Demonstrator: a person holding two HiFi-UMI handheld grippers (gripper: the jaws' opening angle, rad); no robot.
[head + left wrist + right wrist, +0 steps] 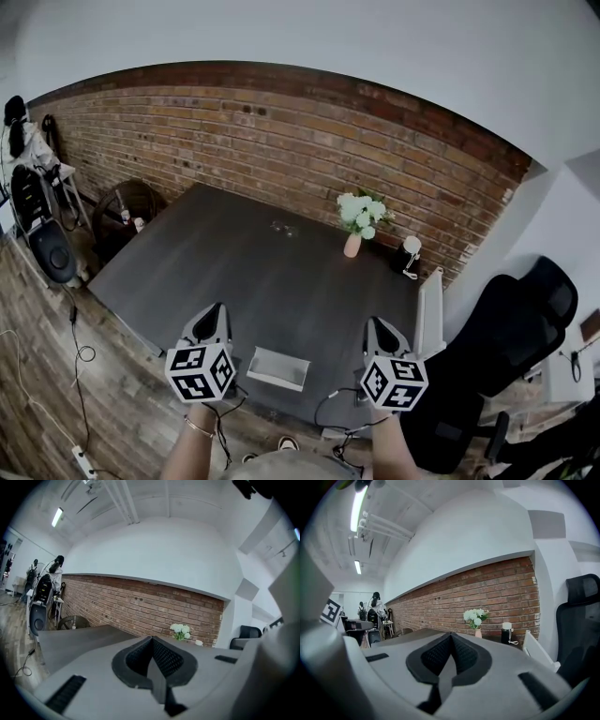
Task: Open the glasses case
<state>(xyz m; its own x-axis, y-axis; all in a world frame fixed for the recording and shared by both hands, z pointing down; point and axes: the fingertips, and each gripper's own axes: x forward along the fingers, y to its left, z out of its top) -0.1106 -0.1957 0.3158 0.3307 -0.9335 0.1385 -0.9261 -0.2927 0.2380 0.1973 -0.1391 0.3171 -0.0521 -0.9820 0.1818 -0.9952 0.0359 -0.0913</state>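
Note:
A light grey rectangular case [278, 367] lies near the front edge of the dark table [234, 272], between my two grippers in the head view. My left gripper [214, 312] hovers to its left and my right gripper [377, 325] to its right, both held above the table and apart from the case. In the left gripper view the left gripper [151, 641] has its jaws together with nothing between them. The right gripper [451, 637] is likewise shut and empty in its own view. Neither gripper view shows the case.
A pair of glasses [284, 228] lies far back on the table. A pink vase of white flowers [353, 246] and a black-and-white bottle [407, 255] stand at the back right. A white chair [431, 314] and a black office chair [506, 347] sit to the right.

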